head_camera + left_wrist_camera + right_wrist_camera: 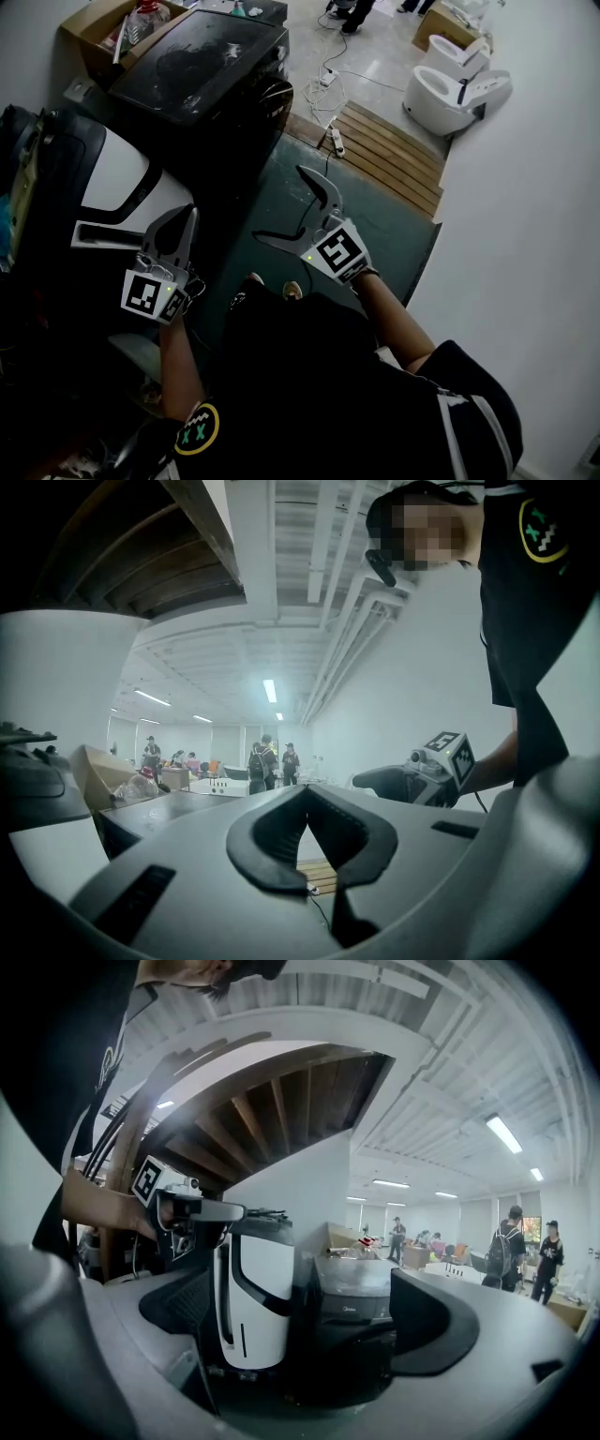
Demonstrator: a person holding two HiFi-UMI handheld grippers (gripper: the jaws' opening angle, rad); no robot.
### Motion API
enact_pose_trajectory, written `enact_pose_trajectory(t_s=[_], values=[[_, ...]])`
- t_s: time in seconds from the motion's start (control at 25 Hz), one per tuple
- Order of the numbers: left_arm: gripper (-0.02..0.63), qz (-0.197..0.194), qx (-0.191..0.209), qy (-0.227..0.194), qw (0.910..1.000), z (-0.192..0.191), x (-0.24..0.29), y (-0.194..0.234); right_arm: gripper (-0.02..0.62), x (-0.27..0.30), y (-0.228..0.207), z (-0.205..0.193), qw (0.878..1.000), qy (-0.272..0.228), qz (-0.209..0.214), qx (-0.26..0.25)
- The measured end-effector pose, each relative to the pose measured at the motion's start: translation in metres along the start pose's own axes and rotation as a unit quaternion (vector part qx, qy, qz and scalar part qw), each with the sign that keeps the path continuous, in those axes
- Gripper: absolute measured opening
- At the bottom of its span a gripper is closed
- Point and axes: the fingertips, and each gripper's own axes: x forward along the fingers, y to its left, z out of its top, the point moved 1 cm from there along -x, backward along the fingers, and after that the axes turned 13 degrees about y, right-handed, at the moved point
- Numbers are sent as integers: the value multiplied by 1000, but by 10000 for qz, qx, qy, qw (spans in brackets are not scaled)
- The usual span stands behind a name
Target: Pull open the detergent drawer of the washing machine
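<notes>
Dark green floor (394, 225) underfoot, white wall (525, 206) running alongside, and at the far end stands the glossy black box-shaped washing machine (202, 70). Left claw (190, 216) first: grey jaws pinched together at the tips, nothing in them, held just short of the washing machine's near-left corner. Right claw (278, 202) now: jaws flung wide, pads bare, nothing between them, out over the floor off the washing machine's near-right corner and well apart from it. Through that gap, in the right gripper view, the washing machine's dark front sits dead centre. Detergent drawer? Can't pick it out, that front panel is too dark to read. Each claw carries a black-and-white marker cube (339, 253) at its back.

Moving outward: a white-and-black curved plastic appliance (117, 183) stands just beside the washing machine's left side, right under the left claw. An open cardboard box (98, 23) sits behind the washing machine to the left. A slatted wooden platform (389, 150) lies to its right, a white power strip (336, 141) on the edge nearest the washing machine, and two white toilets (450, 94) further right again.
</notes>
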Motion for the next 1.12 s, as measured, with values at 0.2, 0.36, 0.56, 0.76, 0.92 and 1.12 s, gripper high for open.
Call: enact_pose_trajectory(t_s=[0.2,0.36,0.56,0.76,0.92,1.12], values=[[18,-37,-46,55,10000,-4,17,6,600,10,-15,-6,10000,28,-4,89],[18,-104,-112,59,9999,-9,35,26,600,32,-31,-8,9999,68,-11,124],[18,-144,-129,153,9997,-14,64,68,600,72,-56,-2,9998,130,-21,172],[18,-330,-179,68,9993,-17,98,123,600,126,-89,11,9996,232,-52,153],[18,-429,-182,120,9988,-15,122,172,600,170,-112,28,9993,294,-80,209],[18,-574,-246,90,9980,-12,150,226,600,217,-139,45,9988,397,-189,214]])
